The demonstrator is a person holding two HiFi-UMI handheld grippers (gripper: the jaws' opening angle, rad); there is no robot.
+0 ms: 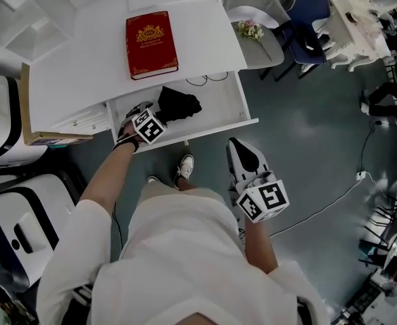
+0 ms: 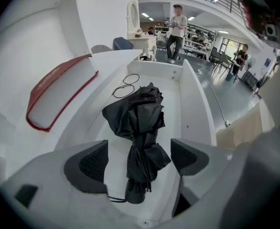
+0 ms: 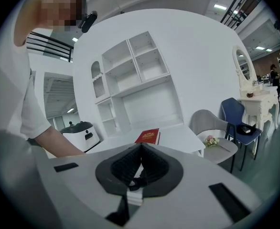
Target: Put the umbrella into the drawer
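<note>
Umbrella (image 2: 137,118) lying in drawer (image 2: 196,99), left gripper (image 2: 140,160) wide open above it, right gripper (image 3: 140,157) closed, empty

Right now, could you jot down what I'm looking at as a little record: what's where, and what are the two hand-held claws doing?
umbrella: black, folded, lying inside the drawer
drawer: pulled out from the white desk, open
left gripper: over the umbrella, jaws wide apart on either side of it, not pressing it
right gripper: jaws together, nothing between them, held away from the desk
red book: closed, lying flat on the desk
task state: umbrella is in; drawer not yet shut
</note>
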